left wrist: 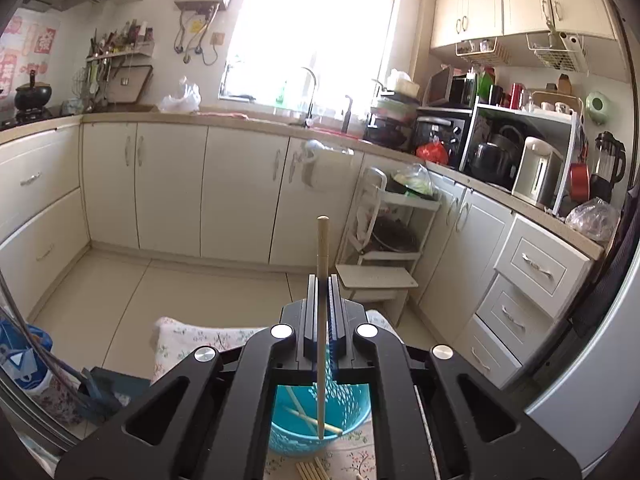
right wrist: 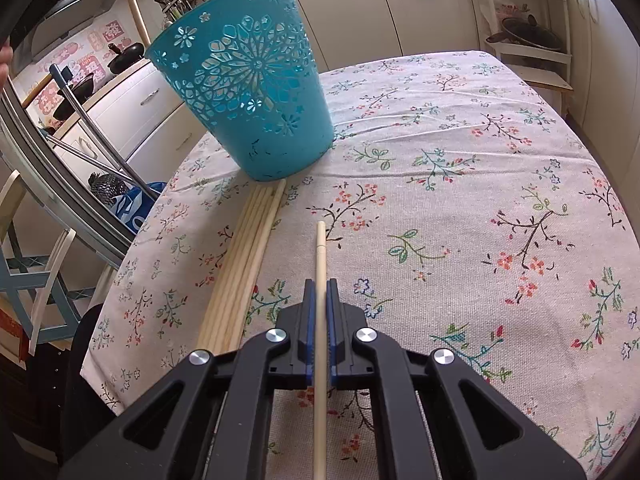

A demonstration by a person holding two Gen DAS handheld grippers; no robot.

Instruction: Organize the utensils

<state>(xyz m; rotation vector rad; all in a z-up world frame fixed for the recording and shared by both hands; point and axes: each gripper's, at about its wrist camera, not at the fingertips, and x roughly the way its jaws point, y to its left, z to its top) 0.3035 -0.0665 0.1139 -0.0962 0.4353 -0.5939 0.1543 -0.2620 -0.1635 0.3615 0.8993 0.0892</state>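
My left gripper (left wrist: pixel 322 280) is shut on a wooden chopstick (left wrist: pixel 322 248), held upright above the teal perforated basket (left wrist: pixel 352 420); its lower tip reaches inside the basket, where two chopsticks (left wrist: pixel 308 418) lie. My right gripper (right wrist: pixel 321 285) is shut on another wooden chopstick (right wrist: pixel 321 248), held low over the floral tablecloth (right wrist: pixel 460 200). A row of several loose chopsticks (right wrist: pixel 244 264) lies on the cloth to its left, ends touching the base of the teal basket (right wrist: pixel 252 92). The left-held chopstick (right wrist: pixel 134 4) shows above the basket rim.
The table stands in a kitchen with cream cabinets (left wrist: pixel 172 184) and a white rack cart (left wrist: pixel 396 224) beyond its far edge. A chair (right wrist: pixel 44 272) and a metal-legged stand (right wrist: pixel 100 136) are at the table's left. A fridge side (left wrist: pixel 600 360) is at the right.
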